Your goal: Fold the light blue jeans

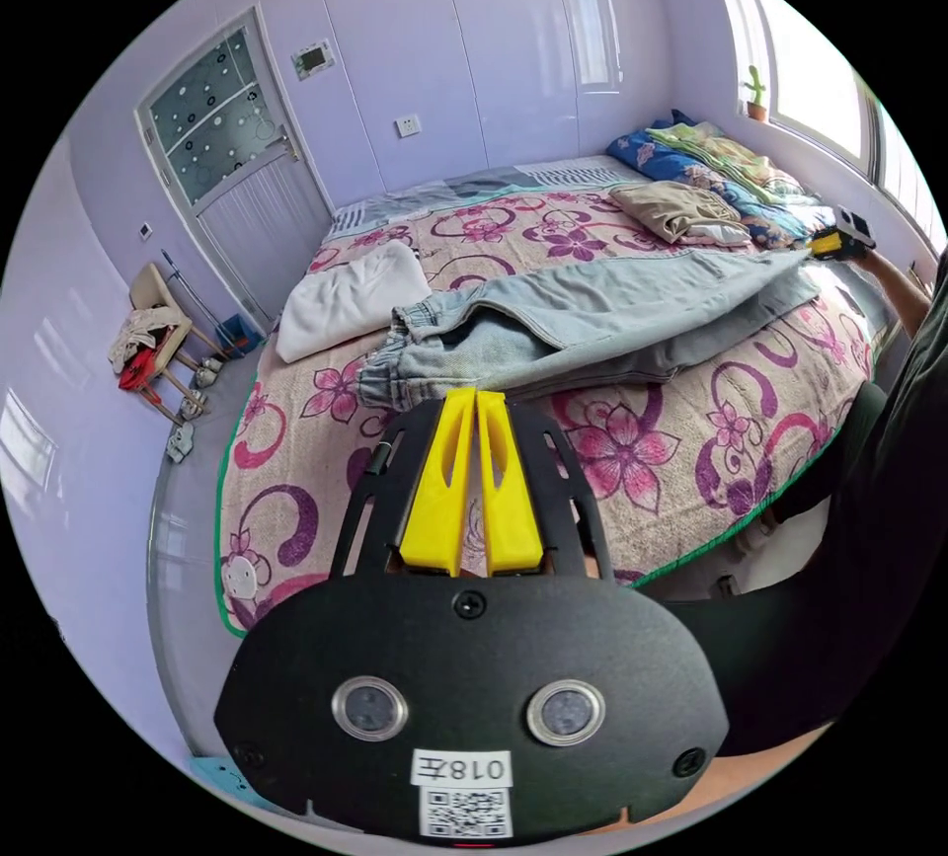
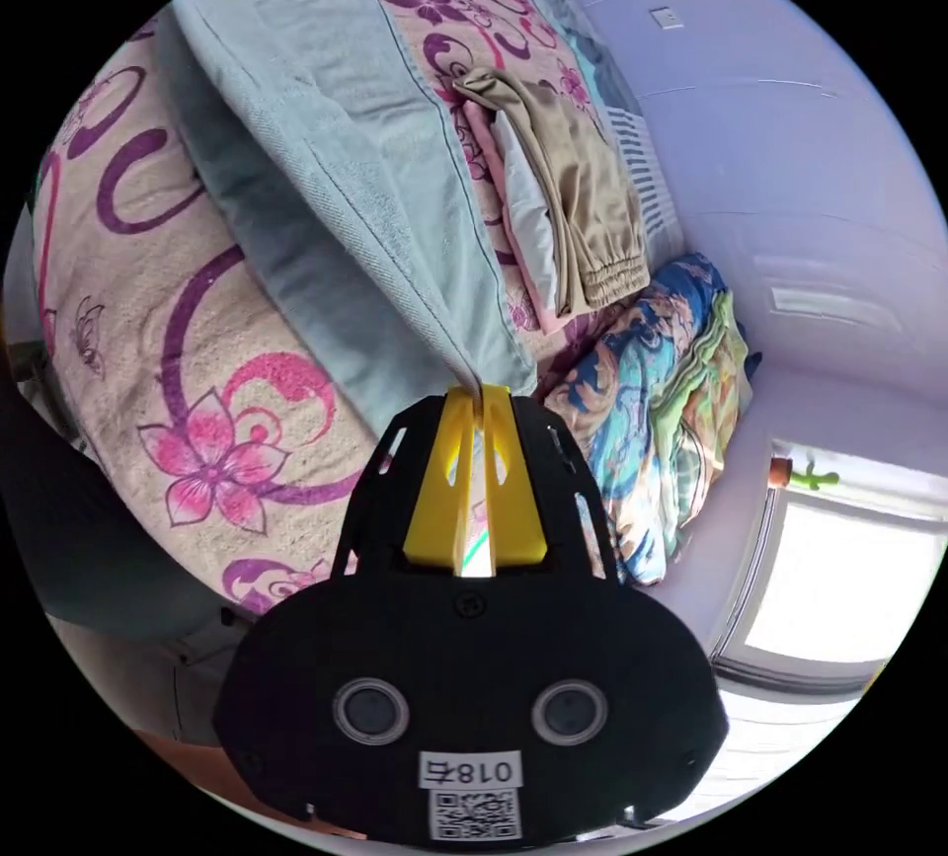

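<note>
You have one pair of light blue jeans on the bed. Your left gripper pinches its waistband; your right gripper, at 3 o'clock, clamps the hem.

We note a bed with a floral cover — on it lie the light blue jeans, a white folded garment, tan trousers and a heap of patterned bedding.

You are seeing light blue jeans | beige bedspread showing pink-purple flowers | white folded cloth | tan trousers | yellow jaws | lilac walls
</note>
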Available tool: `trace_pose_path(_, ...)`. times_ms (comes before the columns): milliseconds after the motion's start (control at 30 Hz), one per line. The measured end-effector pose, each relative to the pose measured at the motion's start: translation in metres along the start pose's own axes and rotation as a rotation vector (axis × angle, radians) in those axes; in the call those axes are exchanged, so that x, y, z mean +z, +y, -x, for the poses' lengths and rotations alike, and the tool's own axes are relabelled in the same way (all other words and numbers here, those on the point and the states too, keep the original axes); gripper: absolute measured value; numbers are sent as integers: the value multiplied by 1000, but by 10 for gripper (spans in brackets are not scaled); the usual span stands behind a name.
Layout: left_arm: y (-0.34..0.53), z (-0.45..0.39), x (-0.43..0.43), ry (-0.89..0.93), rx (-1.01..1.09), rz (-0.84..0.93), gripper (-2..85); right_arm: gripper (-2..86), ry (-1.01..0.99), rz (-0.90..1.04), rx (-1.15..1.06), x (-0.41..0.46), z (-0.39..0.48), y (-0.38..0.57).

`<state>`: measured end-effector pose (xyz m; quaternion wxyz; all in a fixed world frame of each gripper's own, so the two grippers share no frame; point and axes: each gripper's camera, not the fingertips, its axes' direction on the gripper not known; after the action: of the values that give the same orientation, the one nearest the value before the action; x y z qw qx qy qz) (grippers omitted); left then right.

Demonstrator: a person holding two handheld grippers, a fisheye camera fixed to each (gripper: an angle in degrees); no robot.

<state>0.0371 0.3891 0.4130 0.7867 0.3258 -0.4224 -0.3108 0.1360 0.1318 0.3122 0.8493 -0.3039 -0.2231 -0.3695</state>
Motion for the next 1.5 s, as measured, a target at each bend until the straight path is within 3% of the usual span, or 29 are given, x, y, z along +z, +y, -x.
trace_pose_path(167,46,24,-32,7,-26,22,-10,5,-24,-10,147,-73,93,94)
trace_pose_path(367,114,53,-10,72,-89,96,-10,6,-150,88,154,-76,208,143)
trace_pose_path(467,120,65,-6,92,-79,92,-10,5,-121,106,150,-81,231,154)
trace_pose_path(600,117,89,-44,91,-53,-2,-10,5,-132,35,207,-115,225,180)
trace_pose_path(833,163,118,-20,159,-124,54,-10,5,-223,24,170,-131,267,228)
trace_pose_path(1000,194,141,-32,160,-197,-1,-10,5,-225,29,136,-157,278,251)
trace_pose_path(1067,214,160,-37,87,-303,-21,-10,7,-250,31,159,-162,281,268)
trace_pose_path(1233,275,198,-42,183,-540,-126,-9,27,-265,46,115,-167,289,290)
trace_pose_path(1400,297,194,-62,276,-599,-225,0,55,-475,39,195,-190,258,336)
trace_pose_path(1500,294,189,-62,329,-613,-284,42,60,-654,-143,442,-210,216,387)
